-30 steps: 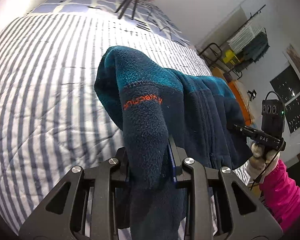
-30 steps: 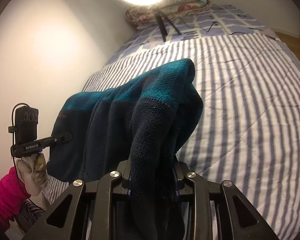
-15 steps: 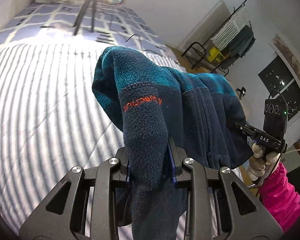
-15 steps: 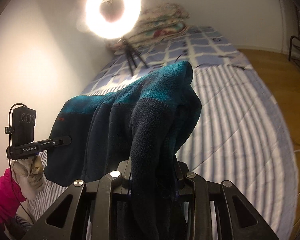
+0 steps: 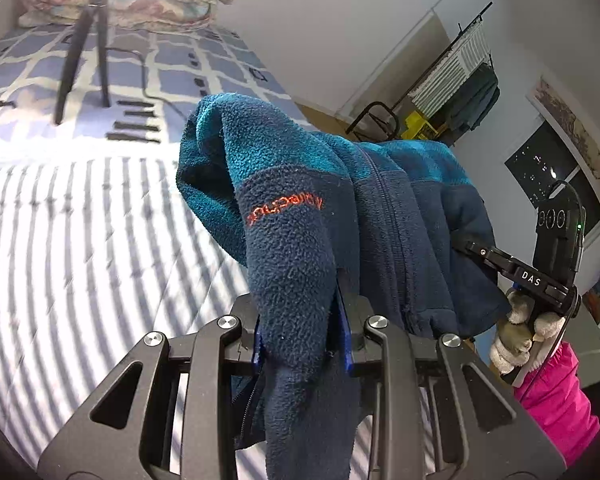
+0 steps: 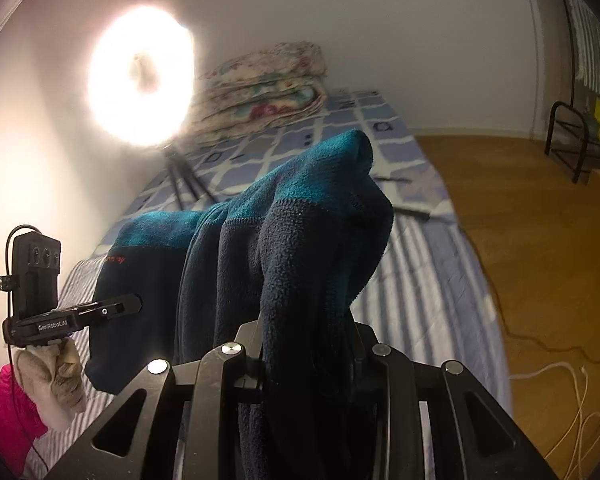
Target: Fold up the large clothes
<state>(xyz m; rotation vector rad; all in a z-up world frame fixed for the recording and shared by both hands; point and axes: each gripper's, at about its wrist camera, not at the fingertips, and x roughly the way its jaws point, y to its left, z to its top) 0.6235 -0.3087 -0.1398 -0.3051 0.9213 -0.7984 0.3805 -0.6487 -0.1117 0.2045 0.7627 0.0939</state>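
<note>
bed (image 5: 80, 248): striped cover | on it: tripod (image 5: 84, 52), folded quilts (image 6: 268, 92), possibly cables

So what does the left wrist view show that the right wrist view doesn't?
Only the left wrist view shows the fleece's orange logo clearly, the zip and a dark window. Only the right wrist view shows the lit ring light and the wooden floor. Both show the blue fleece jacket clamped in that view's own claw, the striped bed and the folded quilt.
</note>
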